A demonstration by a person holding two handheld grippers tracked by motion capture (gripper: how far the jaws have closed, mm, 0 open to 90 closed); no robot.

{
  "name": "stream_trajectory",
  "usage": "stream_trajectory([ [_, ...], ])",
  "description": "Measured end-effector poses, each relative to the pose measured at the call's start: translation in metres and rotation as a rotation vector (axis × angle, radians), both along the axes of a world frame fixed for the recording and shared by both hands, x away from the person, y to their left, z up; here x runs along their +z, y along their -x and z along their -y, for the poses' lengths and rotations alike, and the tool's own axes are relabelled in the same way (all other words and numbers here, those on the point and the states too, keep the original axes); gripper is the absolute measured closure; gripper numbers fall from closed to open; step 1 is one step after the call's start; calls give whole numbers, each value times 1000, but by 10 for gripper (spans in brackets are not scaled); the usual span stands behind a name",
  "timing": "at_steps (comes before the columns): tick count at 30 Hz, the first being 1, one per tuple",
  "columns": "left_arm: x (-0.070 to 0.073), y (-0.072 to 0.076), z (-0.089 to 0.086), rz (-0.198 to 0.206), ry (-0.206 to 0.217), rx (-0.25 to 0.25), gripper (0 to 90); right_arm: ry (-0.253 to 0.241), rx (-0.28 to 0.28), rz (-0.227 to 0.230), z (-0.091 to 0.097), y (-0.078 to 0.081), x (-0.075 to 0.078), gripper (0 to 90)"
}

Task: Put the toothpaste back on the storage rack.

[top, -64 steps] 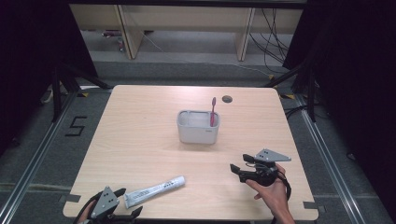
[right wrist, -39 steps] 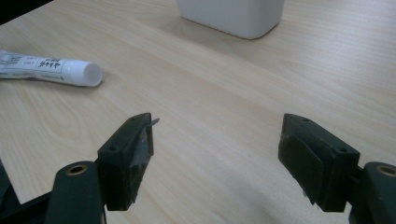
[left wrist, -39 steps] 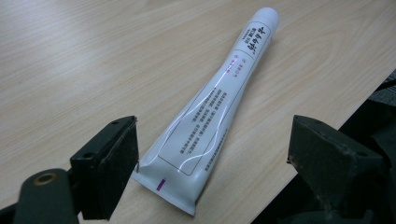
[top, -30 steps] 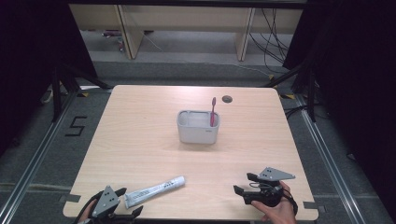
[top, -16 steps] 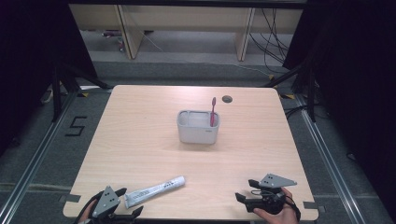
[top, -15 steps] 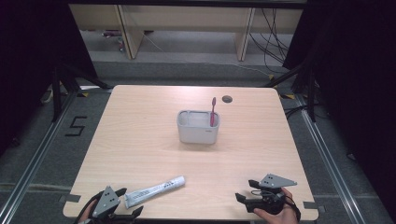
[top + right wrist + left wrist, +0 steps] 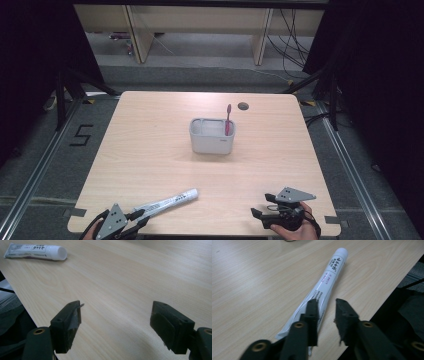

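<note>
Toothpaste tube [image 7: 325,287] laid flat at near left edge of surface [image 7: 150,150]. Left hand-held gripper [image 7: 325,311] jaws just closed in around tube's crimped end; firm pinch not confirmed. Right hand-held gripper [image 7: 116,322] spread, nothing held. Tube not yet lifted; toothbrush [image 7: 228,119] already stood in holder [image 7: 211,142].

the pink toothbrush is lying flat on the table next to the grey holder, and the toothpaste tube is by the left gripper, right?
Not quite: the pink toothbrush stands upright inside the grey holder, as the high view shows. The toothpaste tube does lie by the left gripper.
</note>
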State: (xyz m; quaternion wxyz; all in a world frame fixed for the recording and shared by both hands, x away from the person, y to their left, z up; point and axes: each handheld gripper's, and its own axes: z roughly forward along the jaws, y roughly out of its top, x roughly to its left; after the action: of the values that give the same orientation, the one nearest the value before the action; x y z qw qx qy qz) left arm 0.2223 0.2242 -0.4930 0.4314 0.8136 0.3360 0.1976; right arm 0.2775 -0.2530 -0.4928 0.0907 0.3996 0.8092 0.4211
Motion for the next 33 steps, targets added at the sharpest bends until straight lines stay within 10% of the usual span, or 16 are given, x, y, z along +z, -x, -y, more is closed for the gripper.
stream_trajectory([
  [4,-1,0,-1,-17,-13,-4,893,4,23,-6,2,-2,0,261],
  [17,-9,-10,15,-74,-154,-71,897,8,0,11,2,-2,0,266],
  [33,-14,-24,22,-57,-187,-88,896,-5,1,9,2,-3,-1,270],
])
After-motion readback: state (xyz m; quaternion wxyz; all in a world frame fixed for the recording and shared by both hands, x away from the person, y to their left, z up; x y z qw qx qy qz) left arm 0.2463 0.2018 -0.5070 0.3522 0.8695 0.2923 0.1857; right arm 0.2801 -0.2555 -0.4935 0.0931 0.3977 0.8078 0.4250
